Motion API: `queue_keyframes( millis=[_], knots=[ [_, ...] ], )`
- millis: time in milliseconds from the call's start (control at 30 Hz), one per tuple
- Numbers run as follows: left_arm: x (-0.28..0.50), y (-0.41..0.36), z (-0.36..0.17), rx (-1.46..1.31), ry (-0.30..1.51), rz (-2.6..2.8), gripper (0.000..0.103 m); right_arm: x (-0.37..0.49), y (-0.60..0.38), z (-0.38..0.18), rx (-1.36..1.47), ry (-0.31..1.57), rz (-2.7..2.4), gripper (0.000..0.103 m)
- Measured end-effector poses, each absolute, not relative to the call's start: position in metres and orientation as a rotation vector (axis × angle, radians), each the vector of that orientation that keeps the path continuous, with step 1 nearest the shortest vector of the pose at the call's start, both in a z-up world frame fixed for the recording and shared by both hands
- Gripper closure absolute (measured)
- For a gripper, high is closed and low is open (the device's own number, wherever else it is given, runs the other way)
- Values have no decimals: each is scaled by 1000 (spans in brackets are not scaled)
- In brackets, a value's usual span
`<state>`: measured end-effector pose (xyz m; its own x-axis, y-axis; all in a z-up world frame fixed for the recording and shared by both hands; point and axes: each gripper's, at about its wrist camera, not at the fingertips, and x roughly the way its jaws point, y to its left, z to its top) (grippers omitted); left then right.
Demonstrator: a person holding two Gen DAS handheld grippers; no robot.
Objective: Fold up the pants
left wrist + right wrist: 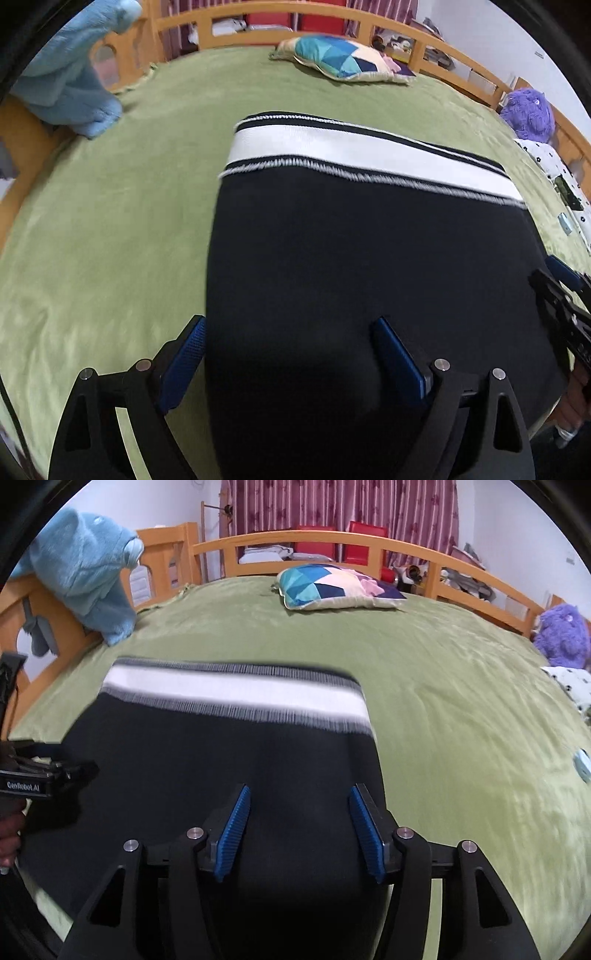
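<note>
One pair of pants: black, with one white waistband stripe edged in black-and-white stitching, lying flat on the bed, on its green cover. The near end of the pants is cut off at the bottom of both views; the stripe is motion-blurred in the right wrist view.

Two claws. Left claw: jaws spread wide, one blue pad at the pants' left edge, the other over the black fabric; nothing clamped. Right claw: jaws parted, both pads above the pants near their right edge, not pressing on the cloth.

One patchwork pillow, beyond the pants, near the far wooden rail.

One light-blue plush, draped over the rail, left of the pants.

One purple plush, right of the pants, partly cut off.

One spotted white cloth below the purple plush, mostly out of frame; the small items on it are hard to make out.
</note>
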<state>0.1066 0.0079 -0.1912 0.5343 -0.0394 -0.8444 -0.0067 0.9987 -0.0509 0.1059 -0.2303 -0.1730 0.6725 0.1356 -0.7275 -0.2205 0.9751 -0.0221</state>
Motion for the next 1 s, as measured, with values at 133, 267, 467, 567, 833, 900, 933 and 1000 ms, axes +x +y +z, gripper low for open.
queue_keyframes(
  millis=[133,267,467,567,833,900,933,1000],
  knots=[
    [62,11,-193,-101,995,-9,13,68,-231,-171,-131,825,188,43],
    [29,6,-187,-104,992,-7,13,33,-242,-169,-47,873,164,38],
    [-9,-3,-156,-102,958,-30,15,-10,-245,-140,-23,855,117,38],
    [-27,-6,-123,-105,874,-36,15,-34,-245,-105,-13,780,91,38],
    [-73,-18,-51,-96,700,-36,13,-82,-252,-33,70,664,64,36],
    [-82,-24,-44,-77,682,-27,13,-87,-252,-22,64,650,44,35],
    [-85,-27,-41,-70,676,-26,13,-92,-252,-18,66,646,31,31],
    [-90,-31,-37,-68,672,-29,13,-96,-253,-15,67,643,12,18]
  ],
)
